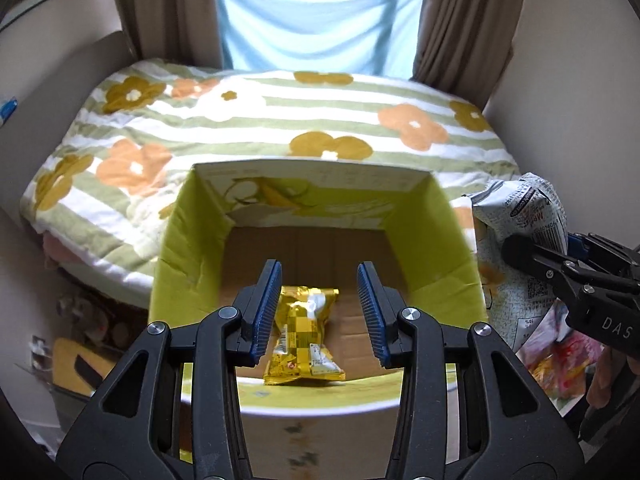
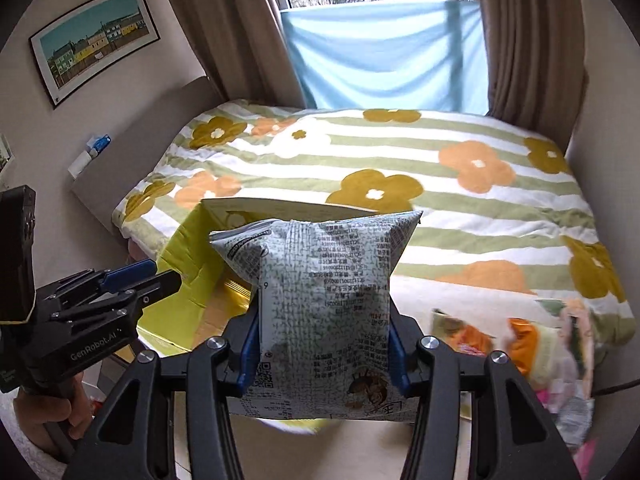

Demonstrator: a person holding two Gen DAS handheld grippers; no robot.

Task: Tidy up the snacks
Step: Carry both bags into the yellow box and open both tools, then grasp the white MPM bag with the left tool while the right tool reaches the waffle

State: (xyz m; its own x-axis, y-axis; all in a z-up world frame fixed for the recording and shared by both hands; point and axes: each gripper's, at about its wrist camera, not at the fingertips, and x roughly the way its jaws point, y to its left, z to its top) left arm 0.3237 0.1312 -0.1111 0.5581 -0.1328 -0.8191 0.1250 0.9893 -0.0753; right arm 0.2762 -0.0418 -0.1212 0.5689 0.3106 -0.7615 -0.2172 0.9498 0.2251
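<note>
the green box (image 1: pixel 436 216) was taken as the landmark; it stood open-topped at the near edge of the bed (image 1: pixel 280 112), its brown cardboard floor exposed. a gold snack packet (image 1: pixel 304 336) was seen lying flat on that floor, close to the box's near wall, with its long axis running from the near wall toward the far wall and its crimped ends pointing those two ways. the left hand-held gripper (image 1: pixel 318 312) was held above the box, its blue pads (image 1: pixel 266 312) spread to either side of the gold packet and pressed on nothing, so it was released. just beyond the box's right wall, the white printed snack bag (image 2: pixel 324 300) was gripped by the right hand-held gripper (image 2: pixel 324 356), whose pads were clenched on the bag's lower sides. the bag was held upright, its long axis roughly vertical, one sealed edge pointing up. further right of the box, a loose pile of snack packets (image 2: pixel 520 344) was seen on the bed's edge.
</note>
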